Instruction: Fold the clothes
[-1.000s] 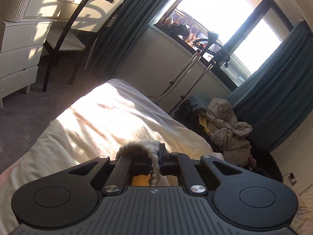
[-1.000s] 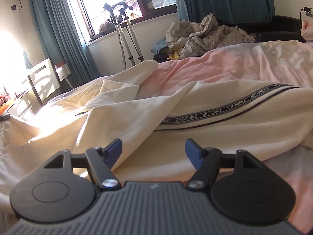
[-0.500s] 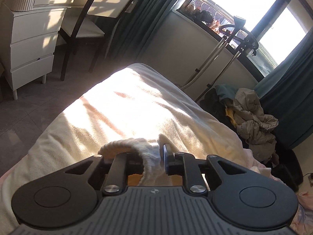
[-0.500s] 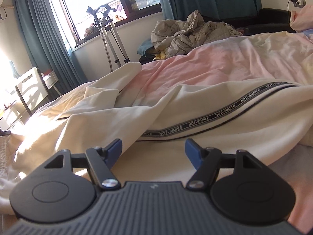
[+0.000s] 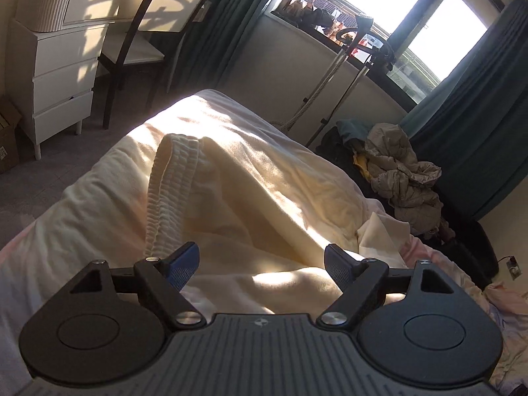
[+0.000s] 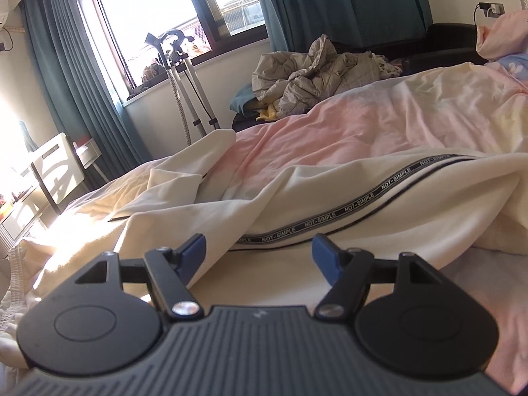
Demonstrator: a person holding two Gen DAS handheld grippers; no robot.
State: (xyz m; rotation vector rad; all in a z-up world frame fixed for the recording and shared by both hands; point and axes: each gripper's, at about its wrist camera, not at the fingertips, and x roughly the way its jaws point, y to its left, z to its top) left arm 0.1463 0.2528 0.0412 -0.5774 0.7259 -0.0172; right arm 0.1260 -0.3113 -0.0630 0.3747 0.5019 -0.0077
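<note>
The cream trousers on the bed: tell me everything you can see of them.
The cream trousers look like soft knit sweatpants, lying crumpled, not yet folded, across the pink bedsheet. A ribbed elastic waistband lies in sunlight ahead of the left gripper. A dark side stripe reading NOT-SIMPLE runs along one leg, ahead of the right gripper. Both grippers are open and hold nothing; whether they touch the cloth cannot be told.

The trousers lie on the bed, with a jacket heap behind it under the window.
</note>
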